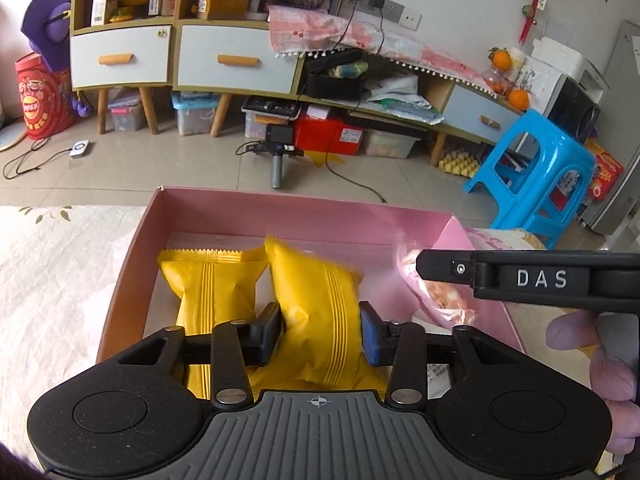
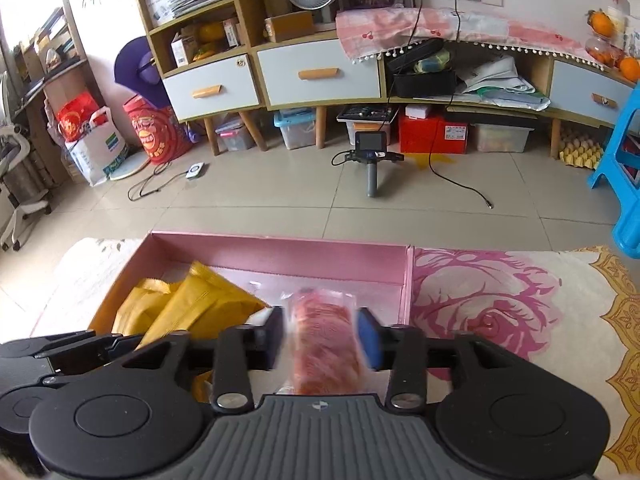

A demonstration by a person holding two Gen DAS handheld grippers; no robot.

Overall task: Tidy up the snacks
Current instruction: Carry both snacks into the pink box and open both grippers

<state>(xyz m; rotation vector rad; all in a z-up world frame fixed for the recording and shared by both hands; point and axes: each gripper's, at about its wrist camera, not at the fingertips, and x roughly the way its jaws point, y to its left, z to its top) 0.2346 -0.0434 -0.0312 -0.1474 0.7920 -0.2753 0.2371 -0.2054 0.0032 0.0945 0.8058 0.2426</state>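
Left hand-held gripper [image 1: 322,330]: jaws partly apart, a yellow snack packet [image 1: 316,304] between them, inside the pink box [image 1: 280,216]. Right hand-held gripper [image 2: 322,336]: likewise parted around a clear-wrapped orange snack [image 2: 322,340], blurred; contact undetermined. "DAS" is legible only in the left view. A second yellow packet [image 1: 210,280] lies at the box's left.

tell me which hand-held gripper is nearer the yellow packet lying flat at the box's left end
Left. The left hand-held gripper straddles another yellow packet right beside the flat yellow packet. The right hand-held gripper is further right, around a pink packet.
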